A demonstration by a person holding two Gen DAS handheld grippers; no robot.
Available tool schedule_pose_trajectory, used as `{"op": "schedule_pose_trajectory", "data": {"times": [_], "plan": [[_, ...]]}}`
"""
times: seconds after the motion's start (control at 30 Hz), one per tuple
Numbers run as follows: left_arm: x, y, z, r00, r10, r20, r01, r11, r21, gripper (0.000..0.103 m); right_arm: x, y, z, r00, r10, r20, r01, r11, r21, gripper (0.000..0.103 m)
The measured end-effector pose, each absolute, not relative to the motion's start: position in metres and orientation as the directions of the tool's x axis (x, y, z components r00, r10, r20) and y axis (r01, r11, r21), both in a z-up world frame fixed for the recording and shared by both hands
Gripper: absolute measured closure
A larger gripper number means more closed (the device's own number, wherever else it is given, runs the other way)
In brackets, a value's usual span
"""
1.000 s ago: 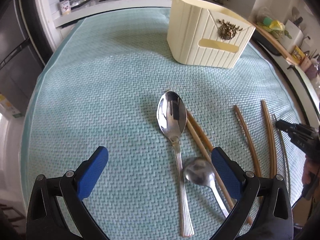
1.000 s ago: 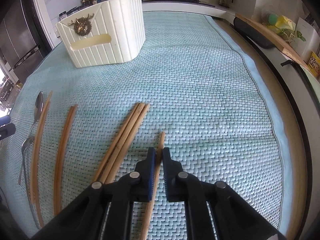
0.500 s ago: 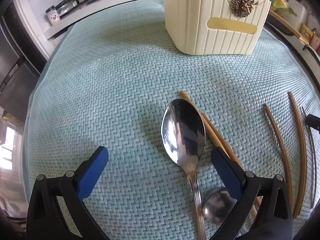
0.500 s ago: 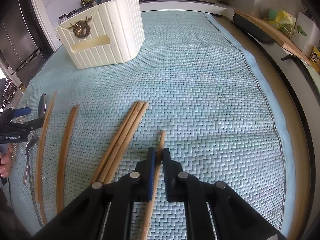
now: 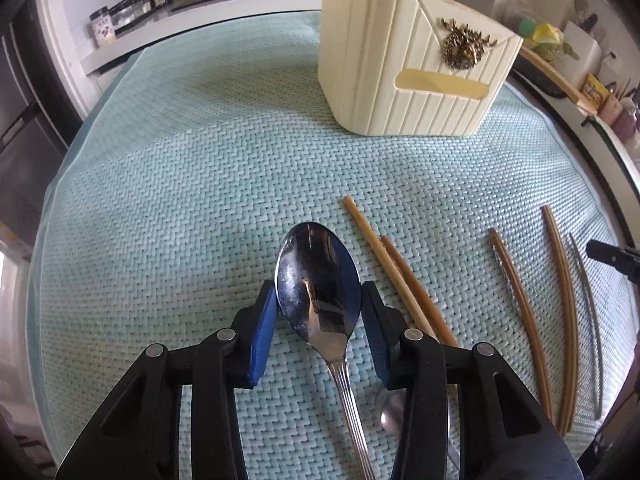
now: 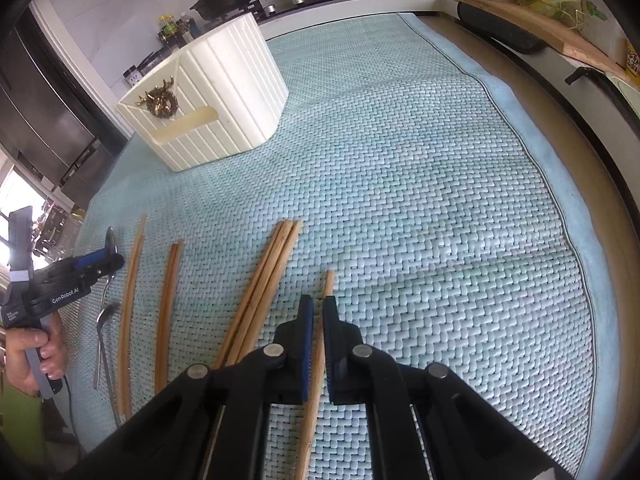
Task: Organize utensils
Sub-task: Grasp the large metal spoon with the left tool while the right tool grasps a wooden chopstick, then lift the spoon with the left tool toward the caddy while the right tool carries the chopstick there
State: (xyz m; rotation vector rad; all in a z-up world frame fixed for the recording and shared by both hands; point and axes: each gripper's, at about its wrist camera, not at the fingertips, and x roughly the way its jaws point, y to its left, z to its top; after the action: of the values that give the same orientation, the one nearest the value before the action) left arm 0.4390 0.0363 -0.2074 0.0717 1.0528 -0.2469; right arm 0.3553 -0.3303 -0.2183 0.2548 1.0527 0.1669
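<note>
The left gripper [image 5: 319, 300] has its blue-padded jaws pressed against both sides of the bowl of a large steel spoon [image 5: 318, 284], whose ribbed handle runs back between the fingers. Just right of it lie two bamboo chopsticks [image 5: 394, 276] side by side, with a smaller spoon [image 5: 390, 416] partly hidden under the right finger. The right gripper [image 6: 318, 312] has its jaws clamped on a single chopstick [image 6: 327, 284] that points away along the bench. To its left lies a bundle of three chopsticks [image 6: 266, 284], then further chopsticks [image 6: 168, 300] lying apart. All rest on a pale green woven mat [image 6: 420, 200]. Well beyond stands the cream ribbed utensil holder [image 5: 404, 68] with a brass deer-head ornament [image 5: 464, 44].
</note>
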Motion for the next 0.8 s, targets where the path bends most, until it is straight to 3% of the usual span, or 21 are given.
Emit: {"op": "schedule_pose_trajectory", "data": {"times": [0.13, 0.23, 0.4, 0.53, 0.63, 0.8], "plan": [[0.429, 0.051, -0.183, 0.518, -0.192, -0.834, 0.211, 0.973, -0.093, 0.061, 0.351, -0.343, -0.206, 0.513, 0.274, -0.814, -0.026, 0.952, 0.304, 0.099], [0.421, 0.058, -0.171, 0.539, -0.192, -0.82, 0.2, 0.975, -0.097, 0.061, 0.354, -0.345, -0.207, 0.484, 0.215, -0.848, -0.037, 0.973, 0.226, 0.098], [0.41, 0.059, -0.163, 0.553, -0.193, -0.81, 0.191, 0.976, -0.102, 0.061, 0.371, -0.325, -0.227, 0.394, 0.184, -0.901, -0.052, 0.983, 0.179, 0.089], [0.409, 0.063, -0.162, 0.561, -0.193, -0.805, 0.178, 0.978, -0.11, 0.061, 0.383, -0.312, -0.226, 0.378, 0.127, -0.917, -0.082, 0.991, 0.104, 0.088], [0.405, 0.066, -0.158, 0.566, -0.195, -0.801, 0.174, 0.978, -0.115, 0.061, 0.386, -0.31, -0.223, 0.357, 0.172, -0.918, -0.063, 0.985, 0.16, 0.087], [0.401, 0.068, -0.157, 0.569, -0.192, -0.8, 0.172, 0.979, -0.112, 0.061, 0.39, -0.307, -0.226, 0.346, 0.121, -0.931, -0.077, 0.992, 0.1, 0.082]]}}
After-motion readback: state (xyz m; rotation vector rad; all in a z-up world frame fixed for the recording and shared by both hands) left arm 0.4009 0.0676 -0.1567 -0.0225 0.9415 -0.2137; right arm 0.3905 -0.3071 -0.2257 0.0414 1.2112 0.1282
